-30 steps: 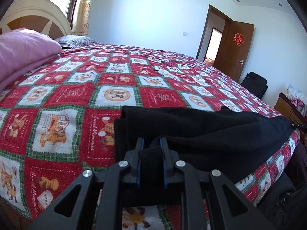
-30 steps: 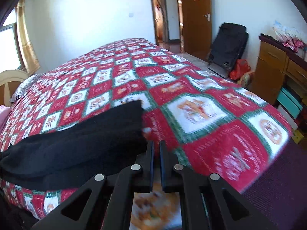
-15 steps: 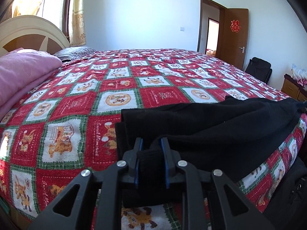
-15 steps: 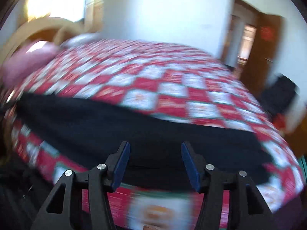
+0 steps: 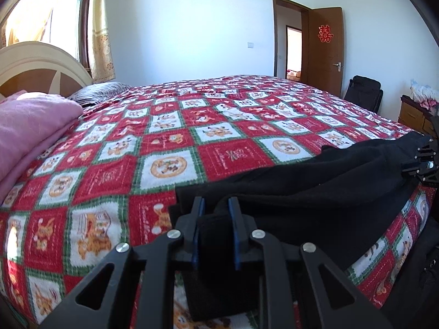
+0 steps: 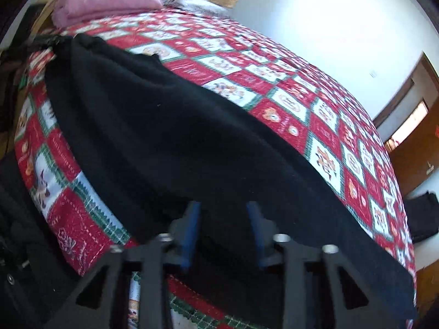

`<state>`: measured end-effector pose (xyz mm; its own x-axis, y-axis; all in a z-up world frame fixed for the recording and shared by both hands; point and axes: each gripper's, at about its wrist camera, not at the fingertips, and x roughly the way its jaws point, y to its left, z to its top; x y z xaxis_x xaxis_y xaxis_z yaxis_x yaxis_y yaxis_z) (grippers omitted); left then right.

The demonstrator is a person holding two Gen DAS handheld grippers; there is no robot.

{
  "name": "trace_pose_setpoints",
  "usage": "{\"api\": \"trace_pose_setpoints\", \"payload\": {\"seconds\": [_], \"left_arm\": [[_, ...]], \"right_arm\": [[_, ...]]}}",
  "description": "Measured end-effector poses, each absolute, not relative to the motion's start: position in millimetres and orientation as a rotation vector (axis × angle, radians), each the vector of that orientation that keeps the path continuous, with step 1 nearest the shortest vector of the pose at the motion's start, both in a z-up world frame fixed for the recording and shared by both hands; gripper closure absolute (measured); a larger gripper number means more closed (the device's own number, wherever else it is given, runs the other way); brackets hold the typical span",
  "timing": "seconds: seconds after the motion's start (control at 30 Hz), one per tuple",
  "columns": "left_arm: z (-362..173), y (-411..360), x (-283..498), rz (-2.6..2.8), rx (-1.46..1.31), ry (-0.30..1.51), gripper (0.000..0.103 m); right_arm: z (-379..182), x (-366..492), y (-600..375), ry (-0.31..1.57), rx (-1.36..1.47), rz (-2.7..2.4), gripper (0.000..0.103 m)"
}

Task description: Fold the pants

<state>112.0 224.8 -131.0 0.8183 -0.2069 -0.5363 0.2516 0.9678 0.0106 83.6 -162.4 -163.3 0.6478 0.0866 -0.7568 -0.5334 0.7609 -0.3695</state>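
Observation:
Black pants [image 5: 315, 194] lie stretched along the near edge of a bed with a red, white and green patterned blanket [image 5: 170, 142]. My left gripper [image 5: 215, 205] is shut on one end of the pants, with a fold of black cloth pinched between its blue pads. In the right wrist view the pants [image 6: 178, 137] run from far left to lower right. My right gripper [image 6: 223, 208] is open, its fingers straddling the near edge of the pants at about the middle. The right gripper also shows at the right edge of the left wrist view [image 5: 425, 161].
A folded pink blanket [image 5: 30, 126] and a striped pillow [image 5: 98, 93] lie at the headboard. A brown door [image 5: 326, 46], a black bag [image 5: 365, 93] and a wooden cabinet [image 5: 414, 115] stand beyond the bed's far side. Dark things lie on the floor below the bed edge [image 6: 19, 246].
My right gripper opened, swung from the far end of the pants toward their middle and came down over their near edge. The left gripper kept its hold and barely moved.

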Motion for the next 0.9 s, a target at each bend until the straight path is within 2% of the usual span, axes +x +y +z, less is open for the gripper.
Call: {"api": "trace_pose_setpoints", "payload": {"seconds": [0.17,0.23,0.27,0.43,0.63,0.67,0.7,0.9], "left_arm": [[-125,224,116,-0.251,0.114,0.557,0.083],[-126,225,117,-0.25,0.116,0.561,0.083],[-127,225,117,-0.251,0.113,0.565,0.083],[-129,226,120,-0.248,0.091,0.573,0.083],[-121,224,125,-0.252,0.111,0.563,0.083],[-119,225,125,-0.252,0.117,0.56,0.083],[-118,225,124,-0.252,0.121,0.555,0.083],[-123,232,105,-0.271,0.132,0.545,0.083]], "right_arm": [[-158,77,-155,0.833,-0.602,0.453,0.088],[-157,74,-155,0.825,-0.585,0.47,0.065],[-158,74,-154,0.83,-0.585,0.476,0.044],[-169,74,-146,0.829,-0.612,0.456,0.042],[-165,78,-142,0.814,-0.599,0.435,0.074],[-165,78,-141,0.806,-0.62,0.418,0.089],[-165,78,-141,0.802,-0.624,0.415,0.098],[-134,48,-149,0.746,-0.598,0.461,0.1]]}}
